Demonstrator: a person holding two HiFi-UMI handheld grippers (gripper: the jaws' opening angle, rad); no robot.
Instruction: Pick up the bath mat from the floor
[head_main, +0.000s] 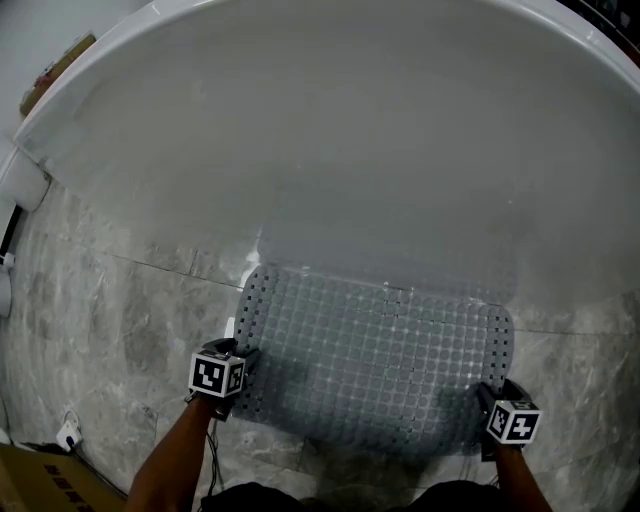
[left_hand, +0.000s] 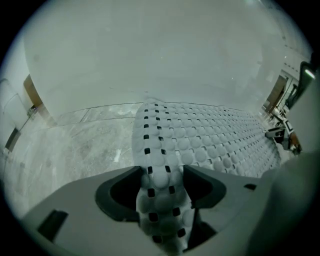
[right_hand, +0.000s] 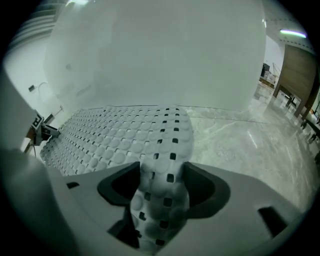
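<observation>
A grey rubber bath mat (head_main: 380, 345), covered in round bumps and small square holes, lies on the marble floor against the tub. My left gripper (head_main: 240, 368) is shut on the mat's near left corner. In the left gripper view the mat's edge (left_hand: 160, 150) is bunched up between the two dark pads (left_hand: 120, 192), with the gripper (left_hand: 161, 184) clamped round it. My right gripper (head_main: 494, 402) is shut on the near right corner. The right gripper view shows the mat (right_hand: 165, 150) pinched in the same way, its fold filling the gap of the gripper (right_hand: 162, 185).
A large white bathtub (head_main: 350, 140) fills the far side, its curved wall just beyond the mat. Grey marble floor tiles (head_main: 120, 320) spread to the left. A cardboard box (head_main: 40, 487) and a white plug (head_main: 68, 435) sit at the near left.
</observation>
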